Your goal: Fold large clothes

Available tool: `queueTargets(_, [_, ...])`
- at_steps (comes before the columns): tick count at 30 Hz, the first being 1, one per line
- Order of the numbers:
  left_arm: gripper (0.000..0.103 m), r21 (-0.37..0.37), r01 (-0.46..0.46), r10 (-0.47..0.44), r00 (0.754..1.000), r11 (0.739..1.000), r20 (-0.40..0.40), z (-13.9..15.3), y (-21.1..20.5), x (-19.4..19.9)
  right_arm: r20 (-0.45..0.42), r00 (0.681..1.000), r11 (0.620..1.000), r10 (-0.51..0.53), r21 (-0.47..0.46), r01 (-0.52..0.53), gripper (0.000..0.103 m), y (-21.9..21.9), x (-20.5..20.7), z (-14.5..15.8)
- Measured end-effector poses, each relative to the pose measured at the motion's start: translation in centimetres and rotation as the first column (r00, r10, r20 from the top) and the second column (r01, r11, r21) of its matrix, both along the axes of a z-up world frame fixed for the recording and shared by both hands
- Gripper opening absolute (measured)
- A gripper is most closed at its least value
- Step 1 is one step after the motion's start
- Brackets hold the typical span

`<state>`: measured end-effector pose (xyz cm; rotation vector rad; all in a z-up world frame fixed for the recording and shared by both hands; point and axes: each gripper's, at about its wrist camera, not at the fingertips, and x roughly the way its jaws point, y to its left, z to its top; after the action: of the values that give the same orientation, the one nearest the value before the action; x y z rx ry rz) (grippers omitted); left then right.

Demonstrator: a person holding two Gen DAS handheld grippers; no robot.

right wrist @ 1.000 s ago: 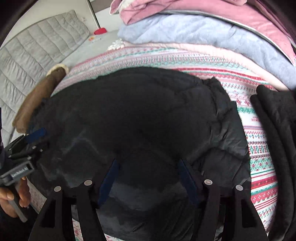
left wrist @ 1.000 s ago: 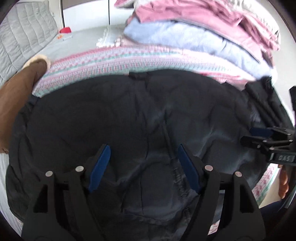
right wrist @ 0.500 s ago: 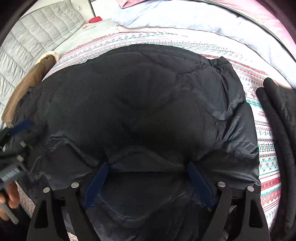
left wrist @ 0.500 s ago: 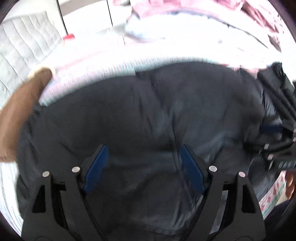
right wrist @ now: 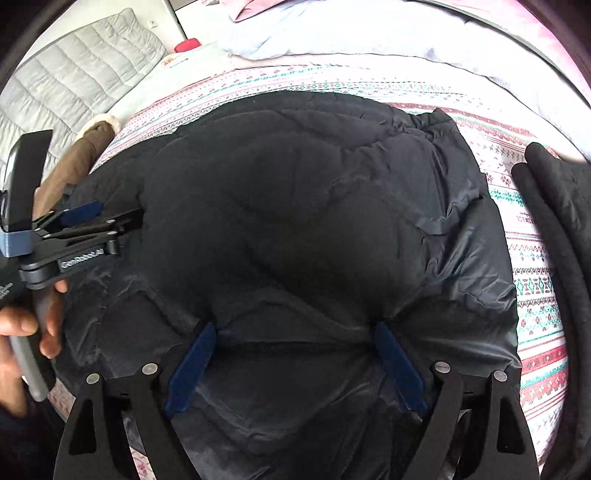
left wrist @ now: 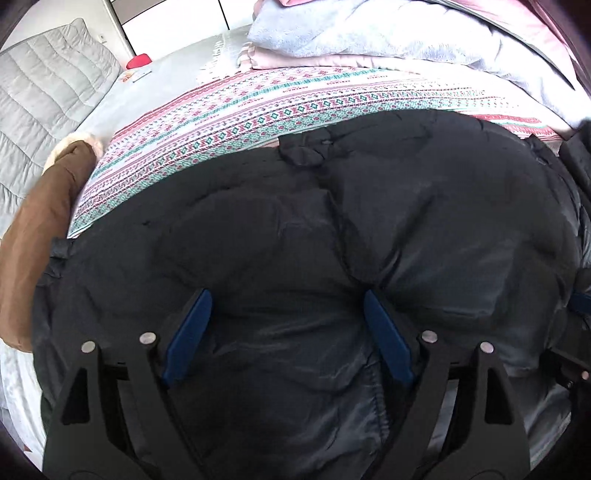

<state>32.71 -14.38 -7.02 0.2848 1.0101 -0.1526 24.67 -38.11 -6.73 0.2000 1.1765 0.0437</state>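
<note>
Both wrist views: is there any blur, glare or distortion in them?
Left wrist view: sharp, strong fisheye bending, black jacket very dark with few details. Right wrist view: also sharp and bent at the edges, pale bedding at the top washed out by bright light.

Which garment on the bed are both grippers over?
The black puffer jacket, spread on the patterned blanket; the brown coat and black fleece lie at its sides.

Quilted black jacket [left wrist: 406, 229] of slightly glossy cloth; patterned blanket [left wrist: 258, 107] matt.
</note>
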Motion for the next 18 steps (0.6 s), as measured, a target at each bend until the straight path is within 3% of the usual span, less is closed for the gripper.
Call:
queueTargets(4, [0.085,0.018,0.013,-0.013,1.000,1.000,0.004,-0.6,-0.6,-0.2,-0.006,1.000,1.000,0.005,-0.010,-0.005,0.089,0.4,0.2,0.0])
queueTargets(11, [0.086,-0.017,0.012,-0.012,1.000,1.000,-0.015,-1.4,-0.5,-0.1,-0.013,1.000,1.000,0.008,-0.020,-0.009,0.090,1.0,0.5,-0.5])
queueTargets(18, [0.085,-0.089,-0.022,0.018,0.999,0.996,-0.039,0.9,0.9,1.4,-0.016,1.000,1.000,0.009,-0.020,-0.010,0.091,1.3,0.5,-0.7])
